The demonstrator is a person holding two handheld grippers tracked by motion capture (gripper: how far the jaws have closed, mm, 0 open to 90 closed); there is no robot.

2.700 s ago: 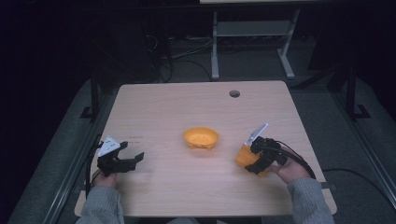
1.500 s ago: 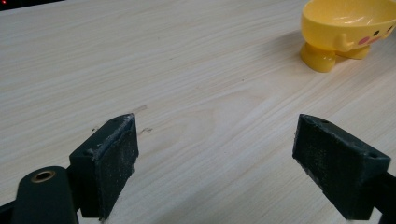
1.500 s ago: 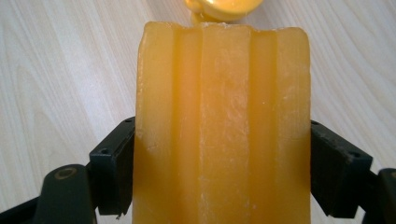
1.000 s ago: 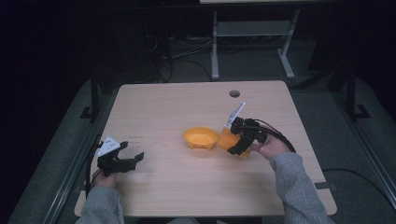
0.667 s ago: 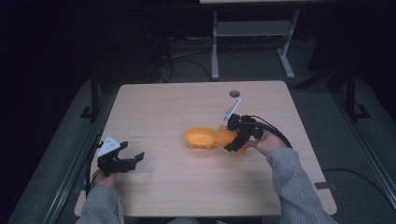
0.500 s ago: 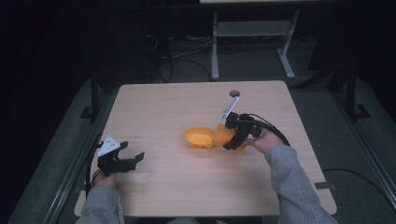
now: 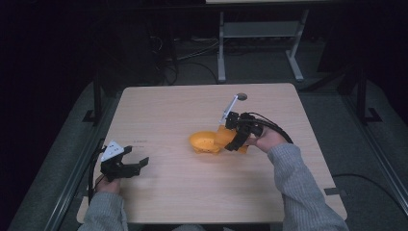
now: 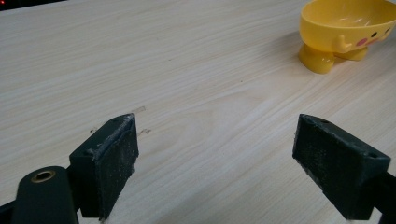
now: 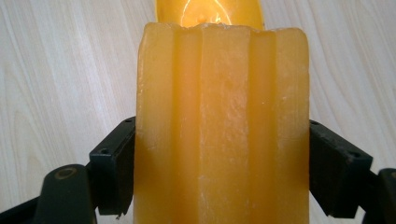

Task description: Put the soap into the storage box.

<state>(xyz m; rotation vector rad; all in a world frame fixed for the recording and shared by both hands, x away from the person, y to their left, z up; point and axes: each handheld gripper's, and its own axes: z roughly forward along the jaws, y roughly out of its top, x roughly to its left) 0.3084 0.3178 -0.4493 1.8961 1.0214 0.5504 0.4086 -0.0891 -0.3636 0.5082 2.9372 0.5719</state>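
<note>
Pale wooden table [image 7: 192, 110] under dim light, dark floor around it. Near the middle, a yellow bowl [image 7: 204, 142] standing upright on small feet, seen in the left gripper view [image 8: 348, 18] with a little duck-like face on its side. Right gripper [image 7: 230, 138] held just beside the bowl's right edge, jaws clamped on an orange ridged block [image 7: 225, 137]; in the right gripper view, the block [image 9: 222, 126] pinched between both black jaws, its grooved face running upward, its top end reaching the bowl's rim [image 9: 210, 11]. Whether block and bowl actually touch: cannot tell. Right hand [image 7: 264, 140] behind the gripper, grey sleeve [image 7: 300, 187] running back to the table's near edge, black cable looping beside the wrist. Left gripper [image 7: 126, 166] low over the table's near left corner, well apart from the bowl, jaws spread wide with nothing between them; bare wood grain between the two black pads [image 8: 114, 163] in the left gripper view. Small round hole [image 7: 241, 96] in the tabletop near the far edge. Metal stand [image 7: 260, 33] on the floor beyond the table.
</note>
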